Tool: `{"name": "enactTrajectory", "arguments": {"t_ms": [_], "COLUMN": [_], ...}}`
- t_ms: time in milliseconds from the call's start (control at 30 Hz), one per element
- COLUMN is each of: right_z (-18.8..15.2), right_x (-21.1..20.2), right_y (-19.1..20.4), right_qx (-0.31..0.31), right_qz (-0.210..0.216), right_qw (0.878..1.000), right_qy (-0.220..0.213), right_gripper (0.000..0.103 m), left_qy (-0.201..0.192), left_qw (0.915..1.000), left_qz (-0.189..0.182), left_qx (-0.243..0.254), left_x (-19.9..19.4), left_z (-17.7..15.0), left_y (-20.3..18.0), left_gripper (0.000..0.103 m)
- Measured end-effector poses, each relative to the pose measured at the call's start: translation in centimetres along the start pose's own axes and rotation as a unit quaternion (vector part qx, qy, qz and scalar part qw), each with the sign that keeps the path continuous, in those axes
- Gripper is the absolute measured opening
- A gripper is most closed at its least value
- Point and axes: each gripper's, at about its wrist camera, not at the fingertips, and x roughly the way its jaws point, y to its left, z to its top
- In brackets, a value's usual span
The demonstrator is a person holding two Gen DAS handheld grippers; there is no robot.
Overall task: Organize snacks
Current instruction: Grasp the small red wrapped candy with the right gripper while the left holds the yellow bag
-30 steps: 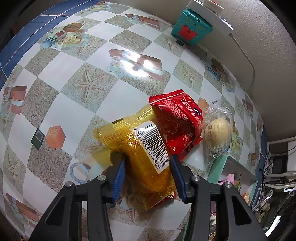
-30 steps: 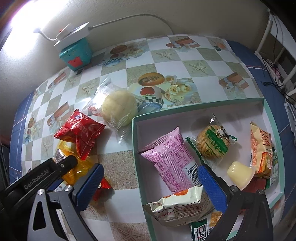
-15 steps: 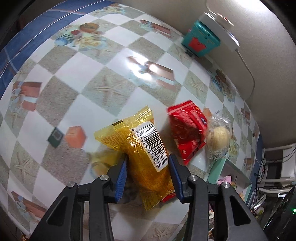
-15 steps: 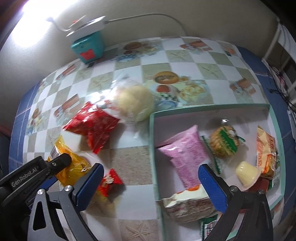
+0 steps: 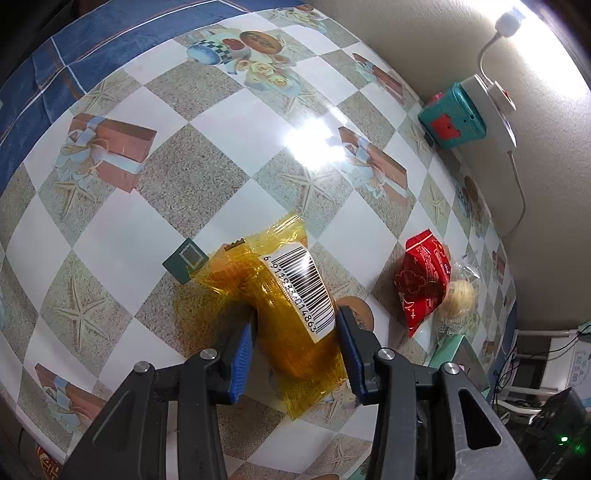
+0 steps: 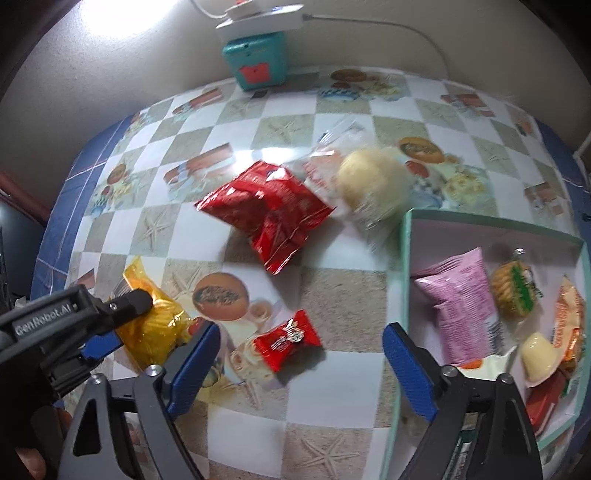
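Observation:
My left gripper (image 5: 293, 352) is shut on a yellow snack packet (image 5: 291, 306) with a barcode label and holds it above the table. The packet and the left gripper (image 6: 122, 325) also show at the lower left of the right wrist view. My right gripper (image 6: 301, 363) is open wide and empty above a small red candy packet (image 6: 286, 341). A red snack bag (image 6: 267, 212) and a clear-wrapped round bun (image 6: 373, 181) lie on the table. A green-rimmed white box (image 6: 406, 258) at the right holds several snacks.
A teal box (image 6: 256, 61) with a white power strip (image 6: 264, 20) on top stands by the back wall, its cord running right. The checkered tablecloth has blue edges. A pink packet (image 6: 461, 299) lies in the box.
The left gripper has lifted the yellow packet and carried it left, away from the red bag. The small red candy packet beneath is uncovered. The right gripper has swung left over the table.

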Motion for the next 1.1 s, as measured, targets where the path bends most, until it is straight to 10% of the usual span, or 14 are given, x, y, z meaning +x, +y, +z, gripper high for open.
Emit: {"name": "enactTrajectory", "arguments": {"t_ms": [300,1100], "right_z": [-0.8,-0.8], "right_x": [2.6,3.8], "right_y": [0.8,2.7], "right_qx": [-0.003,-0.030], "right_qz": [0.022,-0.014], "right_qw": [0.999,0.999], "right_qy": [0.033,0.008], "right_gripper": [0.058,0.030], "left_qy": [0.002,0.003], "left_qw": [1.0000,0.9999], "left_qz": [-0.007,-0.010], "left_qx": [-0.007,-0.009], "left_x": [0.1,0.1], "left_z": [0.2,0.2], "left_y": [0.1,0.3], "left_gripper": [0.045,0.045]}}
